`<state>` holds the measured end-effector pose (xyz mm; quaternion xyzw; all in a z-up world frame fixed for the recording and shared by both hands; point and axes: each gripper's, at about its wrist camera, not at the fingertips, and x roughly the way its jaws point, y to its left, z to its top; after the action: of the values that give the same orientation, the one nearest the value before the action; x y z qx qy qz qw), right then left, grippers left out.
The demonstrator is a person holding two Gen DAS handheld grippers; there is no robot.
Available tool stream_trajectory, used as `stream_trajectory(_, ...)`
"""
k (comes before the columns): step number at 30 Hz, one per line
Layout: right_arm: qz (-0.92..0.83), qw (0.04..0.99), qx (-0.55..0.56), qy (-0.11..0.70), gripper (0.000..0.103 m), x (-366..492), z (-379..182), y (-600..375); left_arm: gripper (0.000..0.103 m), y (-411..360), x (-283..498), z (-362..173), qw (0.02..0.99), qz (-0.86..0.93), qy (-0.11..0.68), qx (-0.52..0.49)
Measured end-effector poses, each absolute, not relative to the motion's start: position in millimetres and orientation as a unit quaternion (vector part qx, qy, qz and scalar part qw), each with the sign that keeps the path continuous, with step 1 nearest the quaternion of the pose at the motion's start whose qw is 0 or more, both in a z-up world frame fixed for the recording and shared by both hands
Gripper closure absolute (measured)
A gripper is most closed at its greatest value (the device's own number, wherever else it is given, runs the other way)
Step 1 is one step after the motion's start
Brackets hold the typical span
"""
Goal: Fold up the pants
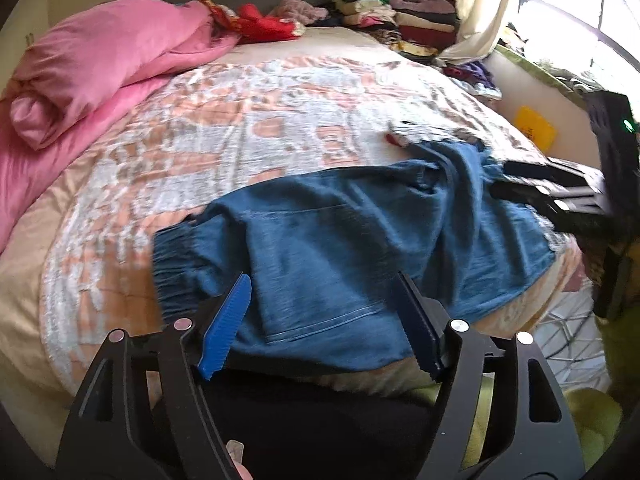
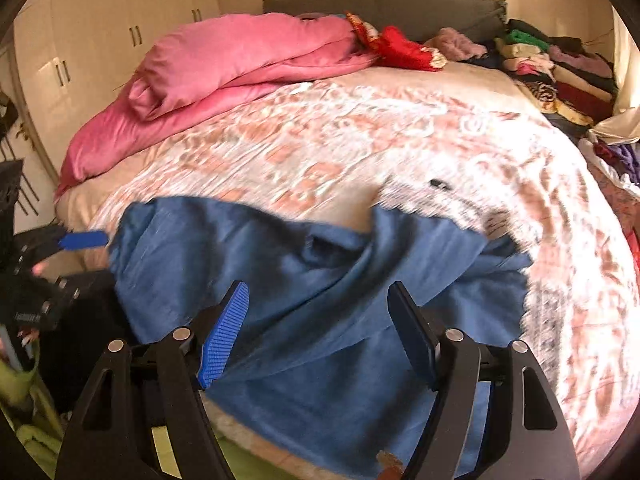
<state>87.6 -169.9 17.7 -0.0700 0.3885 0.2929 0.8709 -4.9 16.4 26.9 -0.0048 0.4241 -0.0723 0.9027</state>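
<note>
Blue pants (image 1: 340, 240) lie crumpled across the near edge of the bed, elastic waistband at the left. They also show in the right wrist view (image 2: 320, 300), hanging over the bed's edge. My left gripper (image 1: 324, 280) is open just above the pants' near part, holding nothing. My right gripper (image 2: 318, 288) is open above the bunched cloth, holding nothing. The right gripper also shows in the left wrist view (image 1: 516, 184) at the pants' right end. The left gripper's blue fingertip (image 2: 84, 239) shows at the pants' left end.
The bed (image 1: 248, 128) has a peach and white patterned cover. A pink duvet (image 1: 92, 64) is heaped at the far left. Stacks of folded clothes (image 1: 400, 16) lie at the head, right. White wardrobes (image 2: 92, 48) stand left of the bed, a window (image 1: 580, 32) on the right.
</note>
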Motion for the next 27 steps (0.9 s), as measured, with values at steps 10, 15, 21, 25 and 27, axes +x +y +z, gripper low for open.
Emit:
stream_trajectory(10, 0.272, 0.874, -0.101, 0.390, 0.032, 158, 23, -152, 0.038, -36, 25, 10, 0.870, -0.165, 0.464, -0.028)
stream_trajectory(15, 0.256, 0.863, -0.131, 0.416, 0.032, 203, 6, -129, 0.038, -64, 43, -6, 0.850, -0.199, 0.488, -0.032)
stream_trajectory(21, 0.228, 0.847, -0.154, 0.455, 0.032, 246, -23, -111, 0.038, -75, 67, -27, 0.835, -0.200, 0.509, -0.059)
stream_trajectory(25, 0.202, 0.841, -0.164, 0.475, 0.032, 268, -45, -107, 0.038, -80, 72, -41, 0.834, -0.195, 0.514, -0.055)
stream_trajectory(27, 0.198, 0.839, -0.159, 0.482, 0.032, 275, -54, -109, 0.038, -82, 70, -44, 0.835, -0.193, 0.513, -0.046)
